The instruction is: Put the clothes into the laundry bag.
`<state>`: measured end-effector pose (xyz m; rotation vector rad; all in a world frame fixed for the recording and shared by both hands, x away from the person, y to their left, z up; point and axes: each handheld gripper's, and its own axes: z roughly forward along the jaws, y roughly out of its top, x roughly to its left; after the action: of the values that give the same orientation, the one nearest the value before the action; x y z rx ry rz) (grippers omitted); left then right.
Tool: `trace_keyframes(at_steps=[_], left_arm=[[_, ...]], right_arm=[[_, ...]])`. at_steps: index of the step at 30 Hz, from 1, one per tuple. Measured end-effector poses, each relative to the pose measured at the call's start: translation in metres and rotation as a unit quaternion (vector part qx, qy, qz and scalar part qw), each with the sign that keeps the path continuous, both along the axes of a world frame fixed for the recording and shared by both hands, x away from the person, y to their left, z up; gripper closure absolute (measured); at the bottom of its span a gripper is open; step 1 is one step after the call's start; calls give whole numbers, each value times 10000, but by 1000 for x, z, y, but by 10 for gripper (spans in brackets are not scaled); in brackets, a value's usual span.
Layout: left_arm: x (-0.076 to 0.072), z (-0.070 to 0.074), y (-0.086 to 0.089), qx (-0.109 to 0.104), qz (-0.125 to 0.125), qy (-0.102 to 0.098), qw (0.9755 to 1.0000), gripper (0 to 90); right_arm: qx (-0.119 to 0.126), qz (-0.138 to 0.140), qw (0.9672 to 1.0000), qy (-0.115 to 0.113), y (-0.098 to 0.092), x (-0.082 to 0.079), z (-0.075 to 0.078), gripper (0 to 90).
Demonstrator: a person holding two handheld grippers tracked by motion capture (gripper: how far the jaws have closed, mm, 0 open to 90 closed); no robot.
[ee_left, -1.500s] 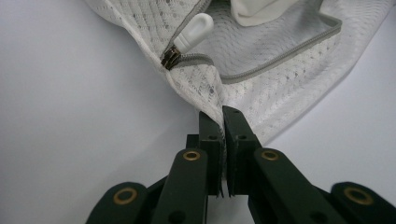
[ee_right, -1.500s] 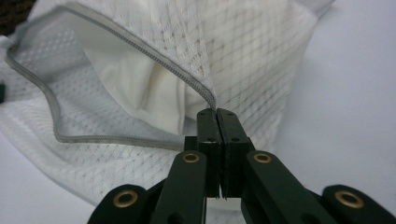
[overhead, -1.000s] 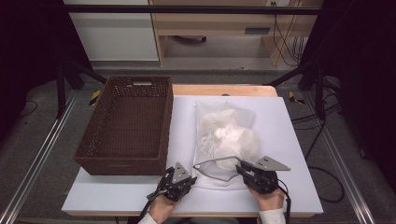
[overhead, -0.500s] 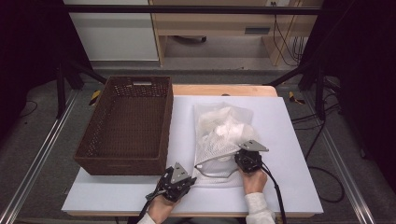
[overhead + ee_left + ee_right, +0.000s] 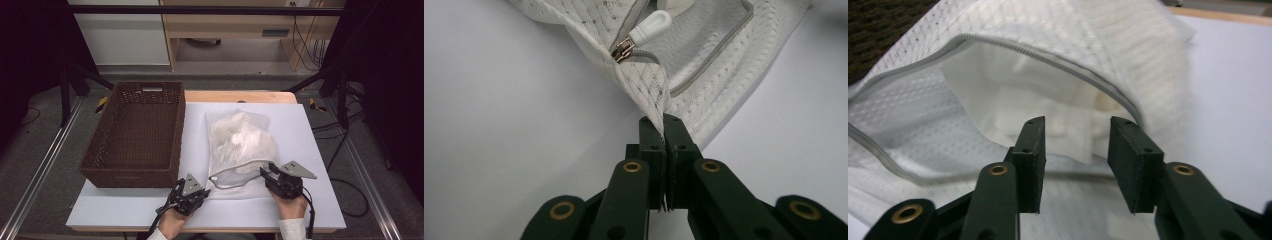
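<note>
A white mesh bag (image 5: 239, 147) is laid on the white surface (image 5: 320, 150), its long axis running away from the person, with its open, zip-edged mouth (image 5: 235, 176) turned toward the near edge. The bag is placed just right of the brown basket (image 5: 135, 135). The near left corner of the bag is pinched in the left hand-held gripper (image 5: 192, 192), whose jaws are pressed fully together on a fold of mesh (image 5: 651, 95); just beyond that fold the zip slider (image 5: 624, 48) with its white pull (image 5: 651, 27) is seen. The right hand-held gripper (image 5: 267, 175) is held at the right end of the mouth, pointing into the opening; its jaws have just been opening and are set partly apart, with nothing clamped between them. In the right gripper view the white contents (image 5: 1018, 100) are seen straight ahead, inside the arch of the zip edge (image 5: 1048, 57) and slightly beyond the fingertips (image 5: 1033, 150). The coming move is judged to turn on this: the contents lie directly forward of the right hand-held gripper, which is the nearer one, while the mouth is kept taut by the left. No brand, label or readable writing is made out on the bag, the basket or the surface.
</note>
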<state>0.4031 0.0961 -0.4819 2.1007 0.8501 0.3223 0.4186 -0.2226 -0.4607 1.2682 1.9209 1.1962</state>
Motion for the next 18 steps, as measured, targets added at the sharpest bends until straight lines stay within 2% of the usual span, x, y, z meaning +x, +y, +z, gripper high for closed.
trace_keyframes(at_steps=[2, 7, 10, 12, 15, 18], left_arm=[[0, -1, -1, 12, -6, 2, 10000, 872], [2, 0, 0, 0, -3, 12, 10000, 869], [3, 0, 1, -70, 27, 44, 10000, 867], [3, 0, 1, -85, 36, 36, 10000, 865], [5, 0, 1, -124, 47, 69, 9999, 860], [5, 0, 2, -121, 78, 88, 9999, 853]], right_arm=[[-73, -155, 9998, -130, -7, -5, 2, 527], [-189, -378, 9988, -266, -10, 2, 7, 455], [-203, -353, 9991, -127, -6, 12, 6, 496], [-241, -237, 9994, 14, -1, 17, 4, 524], [-304, -132, 9994, 57, 3, 16, 1, 500], [-148, -22, 9999, 63, 6, 7, 0, 445]])
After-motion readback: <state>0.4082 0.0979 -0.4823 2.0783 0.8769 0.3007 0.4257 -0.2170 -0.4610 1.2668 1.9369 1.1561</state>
